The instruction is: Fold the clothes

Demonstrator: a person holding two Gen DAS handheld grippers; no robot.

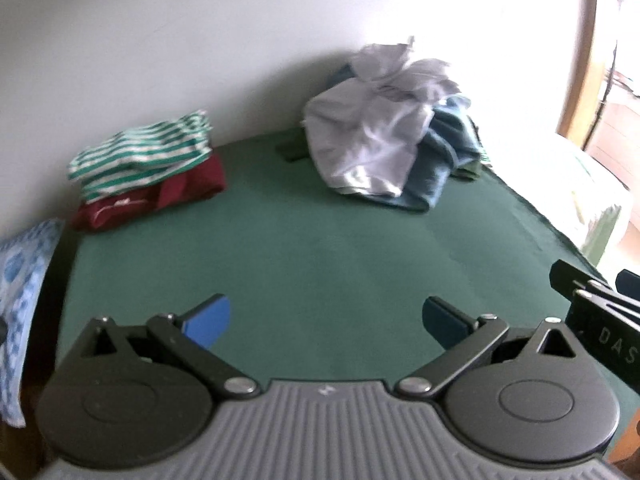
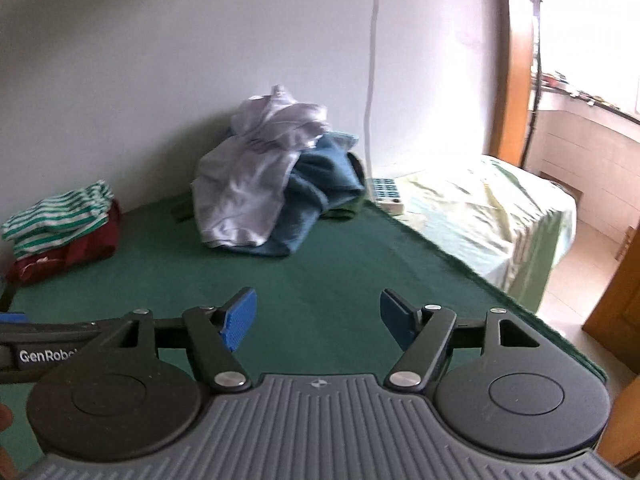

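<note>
An unfolded heap lies at the back of the green table (image 1: 304, 248) (image 2: 320, 276): a pale grey garment (image 1: 360, 140) (image 2: 248, 192) draped over a blue one (image 1: 440, 160) (image 2: 320, 196). At the back left sits a folded stack, a green-and-white striped garment (image 1: 140, 156) (image 2: 56, 216) on a dark red one (image 1: 160, 196) (image 2: 76, 252). My left gripper (image 1: 326, 320) hovers open over the near part of the table, holding nothing. My right gripper (image 2: 318, 318) is open and empty too, well short of the heap. Part of the right gripper (image 1: 592, 300) shows at the left wrist view's right edge.
A white wall backs the table. A bed with a pale sheet (image 2: 500, 216) stands to the right, with a white blue-buttoned device (image 2: 386, 194) at its near corner. A blue-patterned cloth (image 1: 24, 300) hangs at the left. A wooden door frame (image 2: 516, 60) and a bright window lie far right.
</note>
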